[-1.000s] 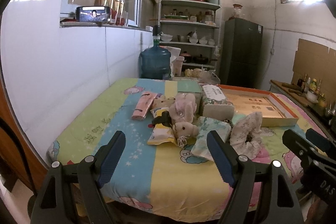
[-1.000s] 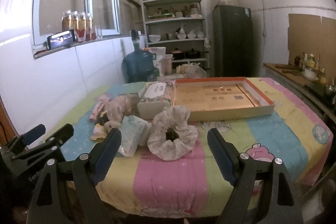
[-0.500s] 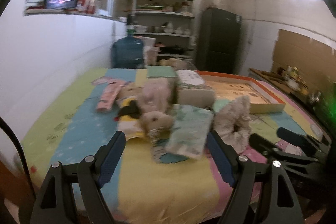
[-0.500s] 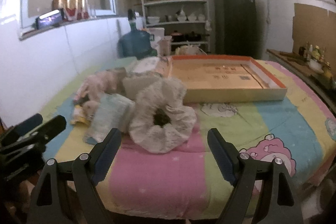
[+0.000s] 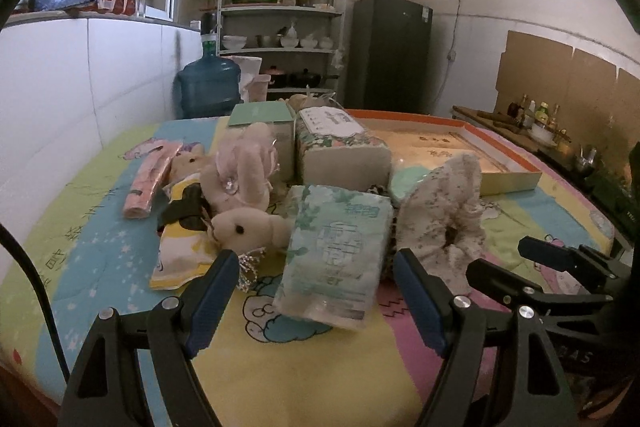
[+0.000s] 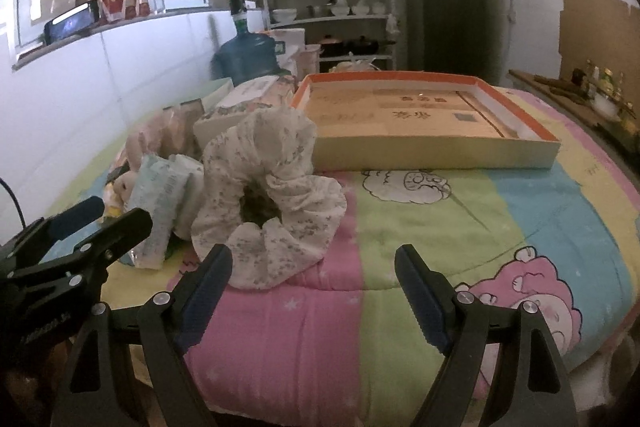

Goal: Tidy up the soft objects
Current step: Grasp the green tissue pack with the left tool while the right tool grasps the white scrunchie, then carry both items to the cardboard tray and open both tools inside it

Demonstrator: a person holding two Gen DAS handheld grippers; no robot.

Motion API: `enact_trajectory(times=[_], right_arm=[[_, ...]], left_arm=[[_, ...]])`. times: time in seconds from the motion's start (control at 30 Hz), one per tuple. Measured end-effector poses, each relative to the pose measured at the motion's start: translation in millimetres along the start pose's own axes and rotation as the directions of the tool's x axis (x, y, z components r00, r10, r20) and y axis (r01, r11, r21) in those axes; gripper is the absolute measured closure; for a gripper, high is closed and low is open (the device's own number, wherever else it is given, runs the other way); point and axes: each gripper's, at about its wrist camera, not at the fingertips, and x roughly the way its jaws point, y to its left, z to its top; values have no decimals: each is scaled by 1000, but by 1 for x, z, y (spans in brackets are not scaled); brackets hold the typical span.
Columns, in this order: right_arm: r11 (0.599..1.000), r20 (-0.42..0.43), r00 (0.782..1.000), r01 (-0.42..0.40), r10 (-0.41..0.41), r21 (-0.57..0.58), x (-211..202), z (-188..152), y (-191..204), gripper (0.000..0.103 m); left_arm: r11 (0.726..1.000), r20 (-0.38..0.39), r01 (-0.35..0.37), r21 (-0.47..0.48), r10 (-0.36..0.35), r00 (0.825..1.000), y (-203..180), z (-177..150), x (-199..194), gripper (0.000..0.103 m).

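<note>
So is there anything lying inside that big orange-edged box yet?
No, the orange-edged box shows only its bare printed bottom, while the soft things sit outside it on the quilt.

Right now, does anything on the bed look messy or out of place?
Yes. The soft things lie jumbled: the green tissue pack leans tilted against the floral scrunchie, and the plush rabbits are heaped on each other. The orange-rimmed box holds none of them.

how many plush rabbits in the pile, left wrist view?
2. A pink plush rabbit sits at the back, against the floral tissue pack. A cream plush rabbit lies in front of it, beside the green tissue pack. More may be hidden.
</note>
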Motion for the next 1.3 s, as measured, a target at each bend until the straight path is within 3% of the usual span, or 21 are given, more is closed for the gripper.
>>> enact_trajectory(times=[0.2, 0.33, 0.47, 0.6, 0.9, 1.3], right_arm=[[1000, -9, 1000, -5, 5, 2, 13, 6, -1, 18], [999, -19, 999, -33, 34, 23, 21, 10, -5, 25], [994, -43, 994, -94, 96, 48, 29, 11, -8, 72], [989, -32, 991, -131, 133, 63, 26, 12, -11, 87], [985, 49, 987, -159, 156, 61, 1, 20, -16, 91], [989, 155, 978, -145, 137, 42, -34, 44, -35, 92]], left_arm=[[1000, -34, 11, 1, -11, 999, 3, -3, 15, 27], [1000, -46, 22, -16, -23, 999, 7, -4, 20, 41], [999, -50, 37, -28, -39, 998, 7, -4, 21, 52], [999, -33, 41, -28, -42, 999, 6, -4, 19, 56], [998, 27, 57, -20, -56, 998, 2, 2, -2, 57], [995, 78, 102, 14, -102, 992, -19, 39, -18, 57]])
